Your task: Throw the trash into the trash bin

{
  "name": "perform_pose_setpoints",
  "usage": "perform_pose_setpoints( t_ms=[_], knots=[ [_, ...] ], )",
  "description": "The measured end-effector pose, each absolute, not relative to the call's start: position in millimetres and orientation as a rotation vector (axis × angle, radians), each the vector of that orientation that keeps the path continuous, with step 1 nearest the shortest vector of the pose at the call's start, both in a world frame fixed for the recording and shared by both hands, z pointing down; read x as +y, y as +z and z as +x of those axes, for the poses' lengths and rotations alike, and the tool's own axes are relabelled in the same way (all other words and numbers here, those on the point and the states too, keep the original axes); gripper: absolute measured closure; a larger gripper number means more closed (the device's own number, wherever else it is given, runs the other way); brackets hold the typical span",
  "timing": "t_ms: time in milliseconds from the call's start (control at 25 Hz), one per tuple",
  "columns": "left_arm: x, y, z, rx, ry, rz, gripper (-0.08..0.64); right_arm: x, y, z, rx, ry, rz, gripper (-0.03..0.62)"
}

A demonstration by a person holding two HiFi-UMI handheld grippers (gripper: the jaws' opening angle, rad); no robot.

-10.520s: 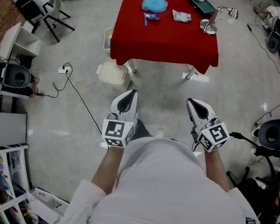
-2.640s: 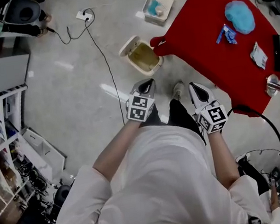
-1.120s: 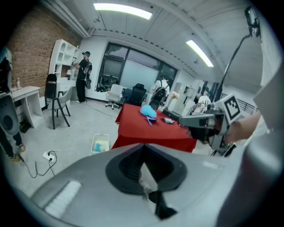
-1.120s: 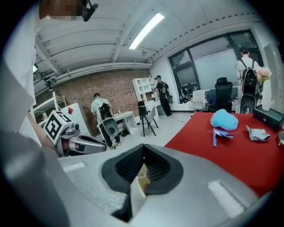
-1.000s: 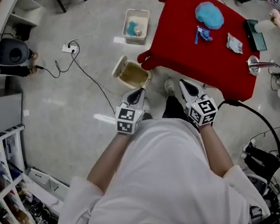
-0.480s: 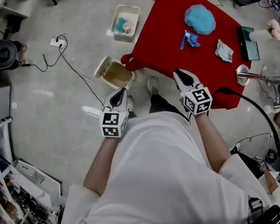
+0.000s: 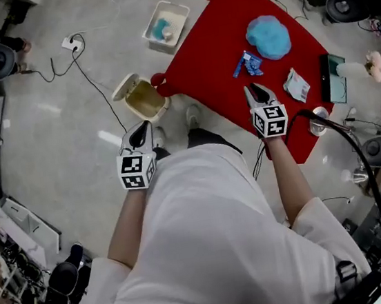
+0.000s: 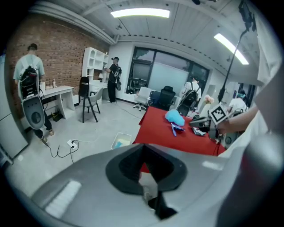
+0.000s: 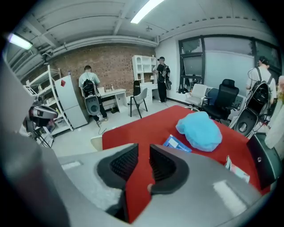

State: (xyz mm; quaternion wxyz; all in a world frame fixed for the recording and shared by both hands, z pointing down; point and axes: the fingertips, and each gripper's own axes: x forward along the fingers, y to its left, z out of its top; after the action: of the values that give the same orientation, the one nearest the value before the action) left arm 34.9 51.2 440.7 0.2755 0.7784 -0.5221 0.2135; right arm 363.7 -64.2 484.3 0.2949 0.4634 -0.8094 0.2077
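Jaws of right claw (image 7: 253, 91) just opening, empty, above red table (image 7: 213, 61).

The left forearm (image 7: 128, 215) reaches forward and holds the left gripper (image 7: 144, 126) close in, angled downward, with its jaws together and empty. The right forearm (image 7: 284, 174) stretches further out. The right gripper (image 7: 253, 89) also tilts downward; its jaws have just been opening, and nothing sits in the narrow gap between them.
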Motion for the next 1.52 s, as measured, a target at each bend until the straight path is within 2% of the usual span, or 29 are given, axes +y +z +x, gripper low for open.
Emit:
perform_pose_setpoints(
  t_ms=[240,520,800,840,920,1040,1520],
  knots=[
    [54.1,449.3,41.4,-1.470,0.572,2.004,0.555,-91.9,525.3,392.8,-2.047,0.500,1.115,0.488],
    [62.2,455.5,39.9,-1.541,0.542,1.893,0.555,-107.1,569.1,407.4,-1.914,0.410,0.974,0.419],
    [72.6,462.5,32.5,-1.578,0.543,1.817,0.555,-121.2,601.3,421.0,-1.726,0.168,0.835,0.416],
    [73.9,463.1,30.8,-1.583,0.543,1.810,0.555,-123.8,603.2,422.9,-1.710,0.146,0.838,0.429],
    [75.7,464.2,27.3,-1.592,0.542,1.798,0.555,-129.5,603.1,426.1,-1.690,0.112,0.860,0.500],
    [77.7,466.5,24.1,-1.599,0.541,1.782,0.555,-135.0,599.4,428.3,-1.684,0.088,0.881,0.552],
    [85.3,470.7,1.5,-1.603,0.516,1.781,0.555,-127.2,576.4,397.0,-1.735,0.113,0.909,0.580]
  ],
)
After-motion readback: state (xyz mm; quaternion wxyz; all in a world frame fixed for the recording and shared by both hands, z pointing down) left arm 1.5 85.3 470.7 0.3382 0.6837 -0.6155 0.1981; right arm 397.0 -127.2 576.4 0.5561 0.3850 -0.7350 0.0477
